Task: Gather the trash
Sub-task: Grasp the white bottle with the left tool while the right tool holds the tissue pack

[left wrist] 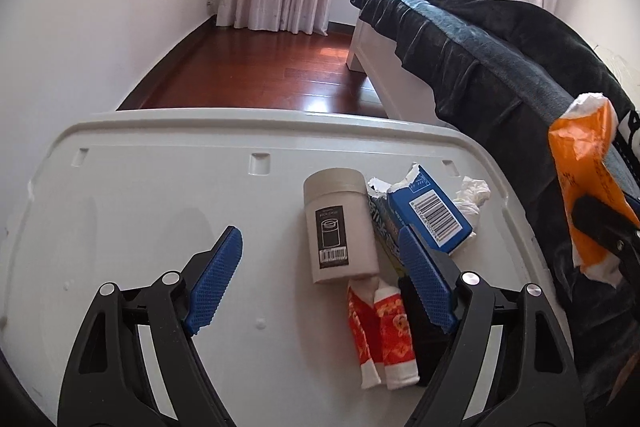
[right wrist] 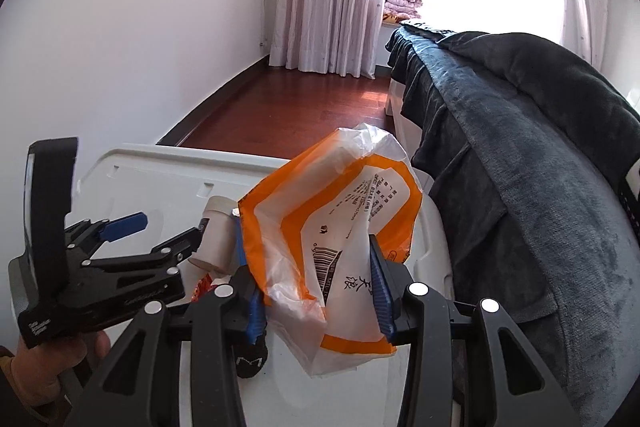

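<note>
Indoors, left tongs (left wrist: 320,259) gape over the white lid (left wrist: 160,187); right tongs (right wrist: 308,267) clench an orange bag (right wrist: 340,219).

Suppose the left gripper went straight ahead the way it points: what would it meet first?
Probably the white cylindrical container, lying just ahead between the open left gripper fingers, nearer the right one. Depth is unclear; it might pass above.

Behind the right finger of the left gripper (left wrist: 322,281), a black item (left wrist: 418,323) and a patterned wrapper (left wrist: 386,231) are mostly covered, while the orange-and-white bag (right wrist: 336,251) between the right gripper's (right wrist: 312,283) fingers hides the trash beyond it.
</note>
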Available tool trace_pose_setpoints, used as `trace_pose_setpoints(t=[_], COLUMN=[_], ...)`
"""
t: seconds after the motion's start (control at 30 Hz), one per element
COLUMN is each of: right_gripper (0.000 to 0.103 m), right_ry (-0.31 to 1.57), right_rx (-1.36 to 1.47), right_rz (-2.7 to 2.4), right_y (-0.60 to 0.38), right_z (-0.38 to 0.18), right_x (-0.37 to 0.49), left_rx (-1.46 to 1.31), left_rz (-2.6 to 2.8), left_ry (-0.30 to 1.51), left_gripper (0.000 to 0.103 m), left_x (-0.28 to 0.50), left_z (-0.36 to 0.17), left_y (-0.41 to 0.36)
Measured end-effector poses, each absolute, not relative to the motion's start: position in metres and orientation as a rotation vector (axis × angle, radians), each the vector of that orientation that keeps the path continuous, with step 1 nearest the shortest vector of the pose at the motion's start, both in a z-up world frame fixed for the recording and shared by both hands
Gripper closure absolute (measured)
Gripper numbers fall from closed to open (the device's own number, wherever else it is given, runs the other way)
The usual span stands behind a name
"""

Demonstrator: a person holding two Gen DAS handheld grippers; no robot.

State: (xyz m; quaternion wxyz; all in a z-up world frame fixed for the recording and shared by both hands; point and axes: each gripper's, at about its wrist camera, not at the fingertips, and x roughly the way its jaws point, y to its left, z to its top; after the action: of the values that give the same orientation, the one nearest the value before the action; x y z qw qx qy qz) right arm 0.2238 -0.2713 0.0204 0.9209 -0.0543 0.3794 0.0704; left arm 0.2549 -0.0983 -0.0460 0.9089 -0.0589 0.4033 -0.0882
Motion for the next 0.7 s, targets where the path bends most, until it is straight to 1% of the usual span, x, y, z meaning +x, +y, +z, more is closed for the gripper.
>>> trace_pose_setpoints(t=[0.17, 0.23, 0.27, 0.33, 0.37, 0.47, 0.57, 0.7], right_gripper=[0.06, 0.06, 0.06, 0.059, 0.059, 0.059, 0.059, 0.059], right_ry=[0.784, 0.781, 0.779, 0.778, 0.775, 0.775, 0.779, 0.784], right_rx=[-0.116, -0.122, -0.123, -0.124, -0.124, -0.127, -0.128, -0.133], right_rz=[0.16, 0.169, 0.174, 0.18, 0.182, 0.187, 0.188, 0.186], right_y=[-0.274, -0.273, -0.272, -0.272, -0.272, -0.271, -0.27, -0.27], right_z=[0.017, 0.017, 0.017, 0.017, 0.018, 0.018, 0.015, 0.012], right_x=[0.222, 0.222, 0.221, 0.222, 0.222, 0.221, 0.221, 0.224], left_rx=[-0.098, -0.083, -0.085, -0.093, -0.087, -0.066, -0.045, -0.101], left_rz=[-0.172, -0.161, -0.16, -0.159, -0.156, -0.165, -0.172, -0.165], left_ry=[0.869, 0.885, 0.898, 0.92, 0.927, 0.975, 0.956, 0.936], left_gripper=[0.029, 0.034, 0.039, 0.044, 0.05, 0.056, 0.057, 0.057], left_x=[0.278, 0.286, 0.29, 0.296, 0.299, 0.306, 0.307, 0.301], left_z=[-0.057, -0.061, -0.064, -0.071, -0.073, -0.086, -0.089, -0.086], left_y=[-0.11, -0.113, -0.114, -0.113, -0.113, -0.116, -0.114, -0.098])
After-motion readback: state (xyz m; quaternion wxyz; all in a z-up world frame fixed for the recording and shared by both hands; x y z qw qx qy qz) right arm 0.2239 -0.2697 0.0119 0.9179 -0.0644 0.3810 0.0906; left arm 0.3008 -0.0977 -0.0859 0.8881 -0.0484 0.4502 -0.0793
